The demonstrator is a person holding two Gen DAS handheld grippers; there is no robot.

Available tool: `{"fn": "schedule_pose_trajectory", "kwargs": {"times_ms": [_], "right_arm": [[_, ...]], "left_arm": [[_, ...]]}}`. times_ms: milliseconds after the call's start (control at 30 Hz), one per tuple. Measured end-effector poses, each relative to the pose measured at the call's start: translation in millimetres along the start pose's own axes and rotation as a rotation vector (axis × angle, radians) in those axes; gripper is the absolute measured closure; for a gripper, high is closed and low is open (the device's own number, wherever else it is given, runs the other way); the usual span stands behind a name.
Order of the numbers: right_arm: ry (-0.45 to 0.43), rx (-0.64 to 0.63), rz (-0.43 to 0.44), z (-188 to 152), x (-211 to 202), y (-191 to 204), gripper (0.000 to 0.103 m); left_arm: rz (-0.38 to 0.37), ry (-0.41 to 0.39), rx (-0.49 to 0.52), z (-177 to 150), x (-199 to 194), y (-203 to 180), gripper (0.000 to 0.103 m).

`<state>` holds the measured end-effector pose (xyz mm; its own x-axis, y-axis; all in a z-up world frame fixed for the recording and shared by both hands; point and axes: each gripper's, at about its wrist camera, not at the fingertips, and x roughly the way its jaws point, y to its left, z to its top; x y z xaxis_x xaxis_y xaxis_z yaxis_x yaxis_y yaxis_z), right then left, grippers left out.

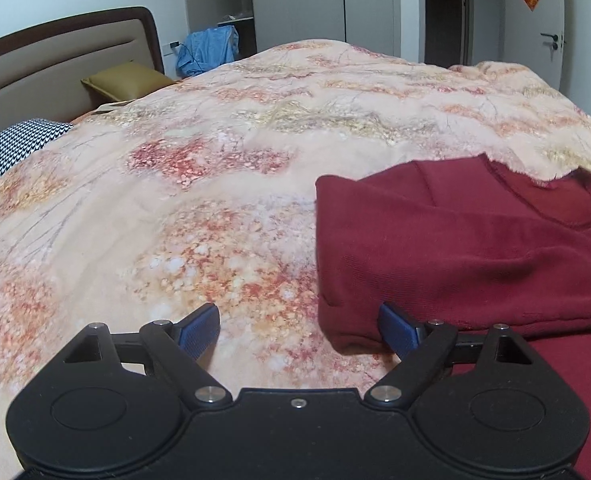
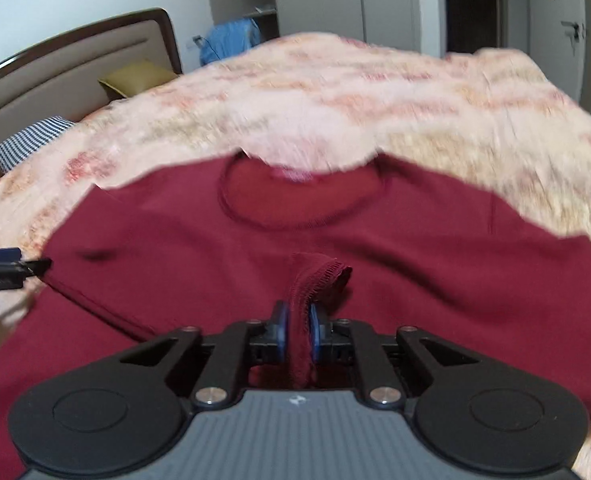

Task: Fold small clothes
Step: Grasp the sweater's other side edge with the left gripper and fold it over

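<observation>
Left gripper (image 1: 298,330): jaws wide apart, nothing between them
Right gripper (image 2: 295,330): clamped on shirt (image 2: 415,280) hem
Shirt: lying on quilt (image 1: 215,160)

Left gripper (image 1: 298,330) and right gripper (image 2: 295,330) — black linkages, blue pads, silver screws.

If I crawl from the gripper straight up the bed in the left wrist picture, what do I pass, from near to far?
Left gripper → flowery blanket → blue cloth past the bed → white wardrobe doors.
</observation>
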<state>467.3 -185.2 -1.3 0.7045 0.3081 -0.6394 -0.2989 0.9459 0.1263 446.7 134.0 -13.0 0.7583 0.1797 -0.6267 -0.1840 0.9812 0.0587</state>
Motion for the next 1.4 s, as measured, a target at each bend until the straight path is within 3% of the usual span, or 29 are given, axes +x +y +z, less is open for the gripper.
{"fn": "schedule_pose_trajectory", "kwargs": {"times_ms": [133, 300, 467, 633, 833, 1067, 1200, 1333, 1400], "right_arm": [[-0.036, -0.003, 0.005, -8, -31, -6, 0.048], [-0.098, -0.053, 0.042, -24, -89, -4, 0.023], [-0.183, -0.124, 0.061, -57, -155, 12, 0.001], [-0.236, -0.245, 0.05, -105, -203, 38, 0.0], [-0.259, -0.4, -0.002, -176, -228, 76, 0.0], [-0.209, -0.532, -0.048, -241, -222, 108, 0.0], [-0.193, -0.647, -0.128, -265, -203, 124, 0.002], [-0.217, -0.77, -0.24, -281, -184, 136, 0.028], [-0.238, -0.767, -0.26, -282, -181, 138, 0.039]], "left_arm": [[0.003, -0.063, -0.016, 1, -34, 3, 0.002], [0.022, -0.142, -0.019, 4, -86, -3, 0.001], [-0.022, -0.212, 0.001, -8, -146, -15, 0.001], [-0.066, -0.249, 0.059, -46, -199, -31, 0.001], [-0.113, -0.248, 0.096, -112, -238, -44, 0.001], [-0.186, -0.209, 0.193, -175, -248, -68, 0.001], [-0.235, -0.199, 0.229, -193, -250, -77, 0.001], [-0.285, -0.22, 0.29, -205, -255, -85, 0.001], [-0.32, -0.252, 0.323, -214, -262, -89, 0.001]]}}
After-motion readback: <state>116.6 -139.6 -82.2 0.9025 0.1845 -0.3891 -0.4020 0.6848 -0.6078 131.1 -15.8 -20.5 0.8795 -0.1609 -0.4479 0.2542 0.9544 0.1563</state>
